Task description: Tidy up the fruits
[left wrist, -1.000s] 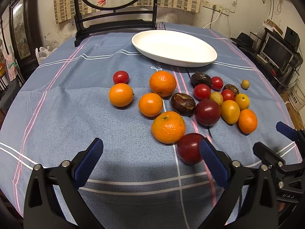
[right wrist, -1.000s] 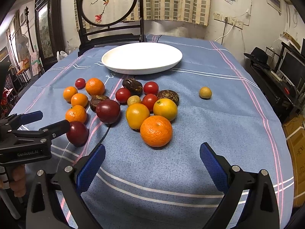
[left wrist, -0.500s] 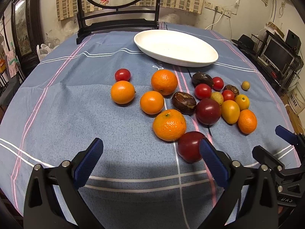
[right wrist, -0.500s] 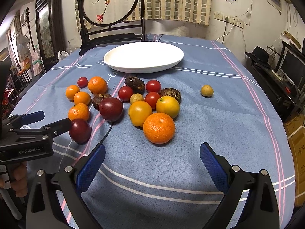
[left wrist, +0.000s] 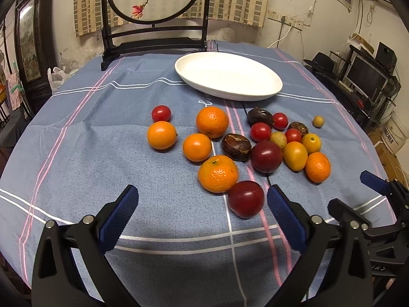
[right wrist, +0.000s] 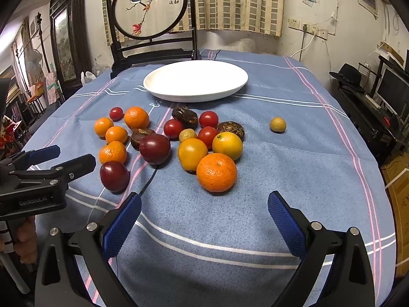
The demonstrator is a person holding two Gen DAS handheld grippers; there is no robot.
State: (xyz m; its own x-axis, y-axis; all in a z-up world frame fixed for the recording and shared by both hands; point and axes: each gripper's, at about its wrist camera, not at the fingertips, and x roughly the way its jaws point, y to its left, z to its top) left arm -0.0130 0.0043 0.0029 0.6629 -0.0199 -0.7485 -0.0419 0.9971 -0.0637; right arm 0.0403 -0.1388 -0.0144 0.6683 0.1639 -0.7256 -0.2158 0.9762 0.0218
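Note:
Several fruits lie loose on the blue tablecloth: oranges [left wrist: 218, 173] [right wrist: 216, 172], dark red plums [left wrist: 246, 198] [right wrist: 114, 176], cherry tomatoes [left wrist: 161, 113], brown passion fruits [left wrist: 236, 146] and a lone small yellow fruit [right wrist: 277, 124]. An empty white oval plate [left wrist: 265, 92] [right wrist: 225, 93] sits behind them. My left gripper [left wrist: 202, 215] is open and empty, just short of the nearest plum. My right gripper [right wrist: 204, 217] is open and empty, in front of the big orange. Each gripper shows at the edge of the other's view.
A dark wooden screen stand [left wrist: 153, 43] with a painted round panel stands at the table's far edge. A desk with a monitor [left wrist: 365, 76] and a black hat [right wrist: 349, 73] is off to the right. The blue cloth [right wrist: 294, 174] stretches to the right of the fruit.
Both views have tilted up and drawn back slightly, so more of the far wall and screen shows. The fruits and plate have not moved. Both grippers stay open.

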